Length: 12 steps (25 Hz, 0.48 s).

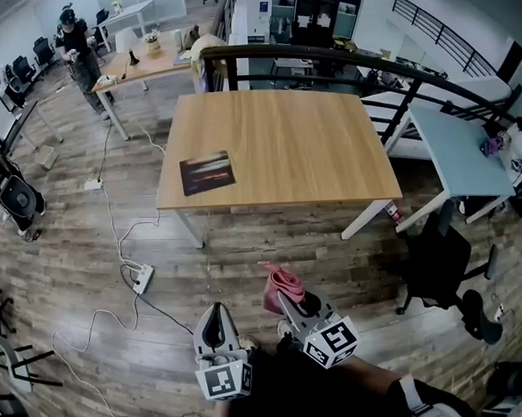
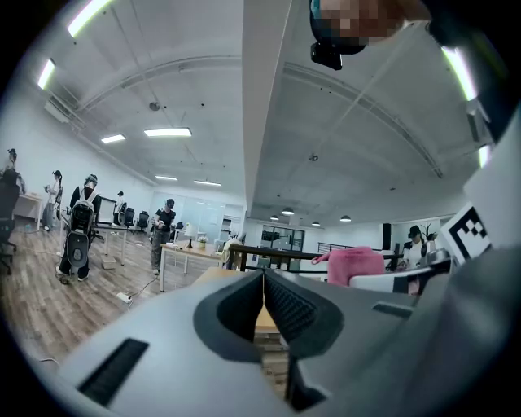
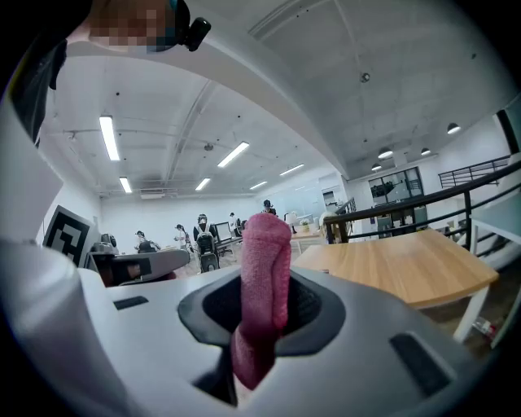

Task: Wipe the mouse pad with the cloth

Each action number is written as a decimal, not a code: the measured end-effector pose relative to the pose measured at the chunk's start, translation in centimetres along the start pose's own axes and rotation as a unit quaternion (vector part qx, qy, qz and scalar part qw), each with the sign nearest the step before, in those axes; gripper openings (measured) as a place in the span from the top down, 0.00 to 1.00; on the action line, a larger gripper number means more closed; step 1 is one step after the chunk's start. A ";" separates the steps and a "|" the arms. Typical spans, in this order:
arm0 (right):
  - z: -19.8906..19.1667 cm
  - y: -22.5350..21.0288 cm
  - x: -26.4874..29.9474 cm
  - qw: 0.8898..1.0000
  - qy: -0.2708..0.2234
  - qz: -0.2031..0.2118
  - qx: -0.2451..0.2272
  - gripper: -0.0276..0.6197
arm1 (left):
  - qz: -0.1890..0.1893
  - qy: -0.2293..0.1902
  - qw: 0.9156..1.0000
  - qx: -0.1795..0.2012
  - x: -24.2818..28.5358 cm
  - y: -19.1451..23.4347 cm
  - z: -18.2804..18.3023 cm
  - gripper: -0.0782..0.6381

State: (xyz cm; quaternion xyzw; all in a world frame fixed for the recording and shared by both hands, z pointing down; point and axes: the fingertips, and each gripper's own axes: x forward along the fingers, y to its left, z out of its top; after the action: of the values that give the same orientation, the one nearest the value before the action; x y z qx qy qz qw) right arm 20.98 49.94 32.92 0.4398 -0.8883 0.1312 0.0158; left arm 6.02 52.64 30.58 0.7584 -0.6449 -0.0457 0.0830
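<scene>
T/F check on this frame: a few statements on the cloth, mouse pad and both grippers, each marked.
1. The right gripper is shut on the pink cloth. True.
2. The left gripper holds the mouse pad. False: its jaws are together with nothing between them; the mouse pad lies on the wooden table.
3. The cloth touches the mouse pad. False: it is held over the floor, short of the table and apart from the pad.
4. In the head view, the mouse pad lies near the table's near-left corner. True.
</scene>
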 end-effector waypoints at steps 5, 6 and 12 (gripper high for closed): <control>0.1 0.2 0.1 1.000 -0.003 -0.002 0.006 0.82 | 0.006 0.015 1.000 0.007 -0.4 0.7 -0.8 0.86; 0.1 0.2 0.2 1.000 -0.003 -0.003 0.006 0.82 | 0.006 0.013 1.000 0.007 -0.3 0.8 -0.6 0.86; 0.0 1.1 0.6 1.000 -0.003 -0.005 0.003 0.82 | 0.011 0.008 1.000 0.003 -0.9 1.8 -0.3 0.86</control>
State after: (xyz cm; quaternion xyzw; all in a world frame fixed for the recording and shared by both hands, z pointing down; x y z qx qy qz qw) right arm 19.71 50.10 32.78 0.4450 -0.8856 0.1325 0.0120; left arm 4.14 53.24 31.21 0.7521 -0.6523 -0.0367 0.0865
